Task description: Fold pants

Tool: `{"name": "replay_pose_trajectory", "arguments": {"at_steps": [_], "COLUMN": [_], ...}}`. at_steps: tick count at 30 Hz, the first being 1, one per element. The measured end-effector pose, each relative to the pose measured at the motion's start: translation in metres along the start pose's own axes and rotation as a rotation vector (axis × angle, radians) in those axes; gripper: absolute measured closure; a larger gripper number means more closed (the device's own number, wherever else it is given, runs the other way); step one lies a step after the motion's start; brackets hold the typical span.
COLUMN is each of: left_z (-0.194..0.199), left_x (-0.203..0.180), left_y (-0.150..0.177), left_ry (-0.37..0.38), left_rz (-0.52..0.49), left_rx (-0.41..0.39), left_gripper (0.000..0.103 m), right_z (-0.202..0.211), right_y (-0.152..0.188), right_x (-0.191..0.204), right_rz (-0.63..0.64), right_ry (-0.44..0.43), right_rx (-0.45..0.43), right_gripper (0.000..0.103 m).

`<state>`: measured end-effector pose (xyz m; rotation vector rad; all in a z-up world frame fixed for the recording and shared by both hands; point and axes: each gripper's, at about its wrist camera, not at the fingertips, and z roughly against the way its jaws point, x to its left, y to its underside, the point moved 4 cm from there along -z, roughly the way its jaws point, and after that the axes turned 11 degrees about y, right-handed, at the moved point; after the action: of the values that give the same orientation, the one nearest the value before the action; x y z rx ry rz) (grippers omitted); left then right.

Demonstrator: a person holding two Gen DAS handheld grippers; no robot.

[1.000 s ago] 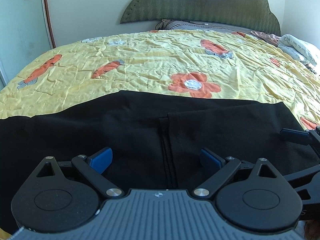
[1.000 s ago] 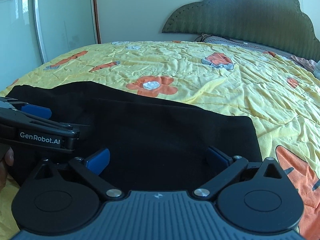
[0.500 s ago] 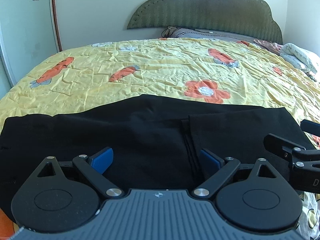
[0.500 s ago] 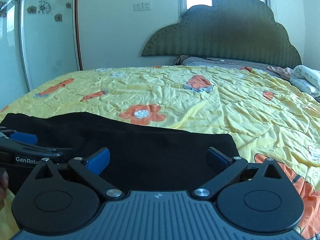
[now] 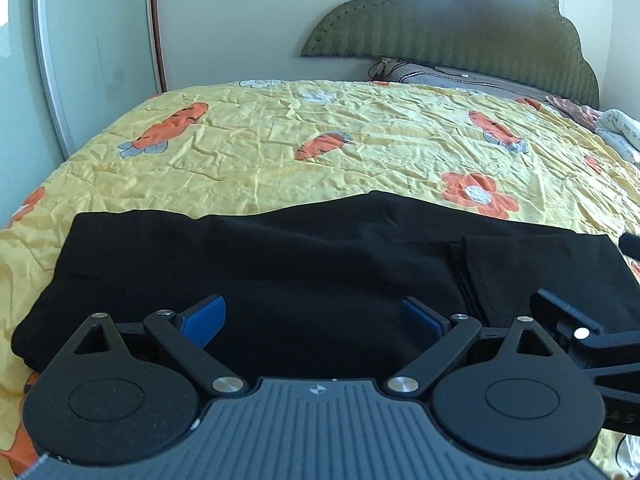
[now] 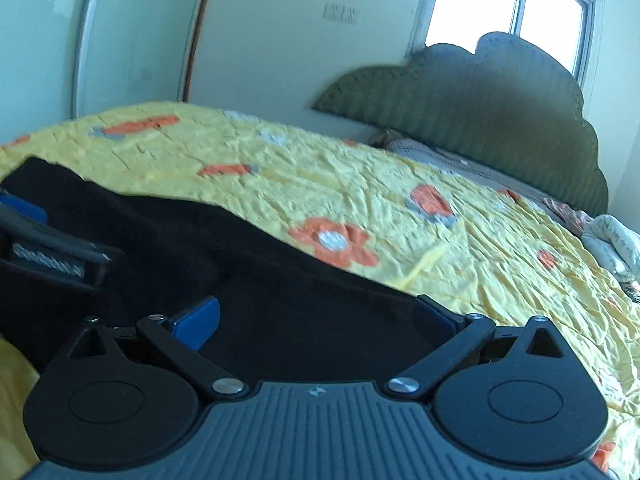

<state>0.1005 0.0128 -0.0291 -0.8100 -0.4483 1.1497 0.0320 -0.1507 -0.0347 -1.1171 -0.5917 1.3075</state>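
Black pants [image 5: 304, 264] lie flat across the near part of the bed, folded, with a layered edge showing toward the right [image 5: 464, 276]. My left gripper [image 5: 316, 318] hovers open just above the near edge of the pants, nothing between its blue pads. In the right wrist view the same pants [image 6: 280, 300] fill the lower left. My right gripper [image 6: 320, 316] is open above their right end and holds nothing. The other gripper's black body shows at the right edge of the left wrist view [image 5: 580, 332] and at the left edge of the right wrist view [image 6: 52, 256].
A yellow bedspread [image 5: 320, 152] with orange carrot and flower prints covers the bed. A dark green headboard [image 5: 460, 32] and a pillow stand at the far end. Crumpled white bedding [image 5: 620, 136] lies at the far right. A mirrored wardrobe door [image 5: 88, 48] is on the left.
Both grippers have risen and drawn back from the pants, so more of the bed and wall shows. The left view has swung left; the right view has tilted. Both stay open.
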Motion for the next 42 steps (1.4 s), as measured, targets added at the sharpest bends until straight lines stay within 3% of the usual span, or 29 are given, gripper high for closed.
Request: {"name": "replay_pose_trajectory", "arguments": {"at_steps": [3,5,9,13,16,19,20,24,26,30,35,37,40,42], "left_z": [0.015,0.029,0.062,0.085,0.095,0.099,0.098,0.091,0.085,0.066,0.047,0.038,0.030,0.028], "left_x": [0.022,0.042,0.097,0.149,0.182,0.204,0.208,0.209,0.204,0.202,0.204,0.205,0.208,0.210], "left_y": [-0.001,-0.001,-0.001,0.006,0.017,0.028,0.030,0.036,0.037,0.044,0.044,0.041,0.036,0.032], "left_ry": [-0.047,-0.076,-0.134,-0.173,-0.125,-0.025,0.008,0.120,0.189,0.333,0.456,0.463,0.443,0.435], "left_rz": [-0.001,0.021,0.121,0.263,0.423,0.600,0.643,0.738,0.766,0.882,0.985,1.010,1.012,0.999], "left_rx": [-0.015,-0.028,-0.038,-0.010,0.010,0.017,0.021,0.042,0.046,0.057,-0.009,-0.029,-0.055,-0.072], "left_gripper": [0.007,0.007,0.007,0.008,0.009,0.009,0.009,0.009,0.009,0.008,0.008,0.009,0.012,0.015], "right_z": [0.025,0.031,0.047,0.073,0.086,0.087,0.085,0.079,0.082,0.076,0.074,0.074,0.076,0.065], "right_y": [-0.022,-0.029,-0.034,-0.032,-0.027,-0.019,-0.016,0.001,0.003,-0.001,-0.031,-0.041,-0.063,-0.079], "right_x": [0.029,0.057,0.112,0.172,0.212,0.240,0.246,0.255,0.257,0.261,0.239,0.228,0.201,0.186], "right_rz": [0.075,0.168,0.255,0.433,0.579,0.677,0.711,0.822,0.844,0.810,0.622,0.575,0.431,0.323], "right_ry": [-0.035,-0.095,-0.258,-0.326,-0.339,-0.353,-0.350,-0.313,-0.299,-0.215,-0.231,-0.286,-0.533,-0.565], "right_rx": [-0.135,-0.140,-0.169,-0.302,-0.394,-0.388,-0.370,-0.323,-0.339,-0.420,-0.404,-0.365,-0.216,-0.153], "right_gripper": [0.000,0.000,0.000,0.000,0.009,0.031,0.034,0.039,0.043,0.039,0.037,0.037,0.037,0.037]}}
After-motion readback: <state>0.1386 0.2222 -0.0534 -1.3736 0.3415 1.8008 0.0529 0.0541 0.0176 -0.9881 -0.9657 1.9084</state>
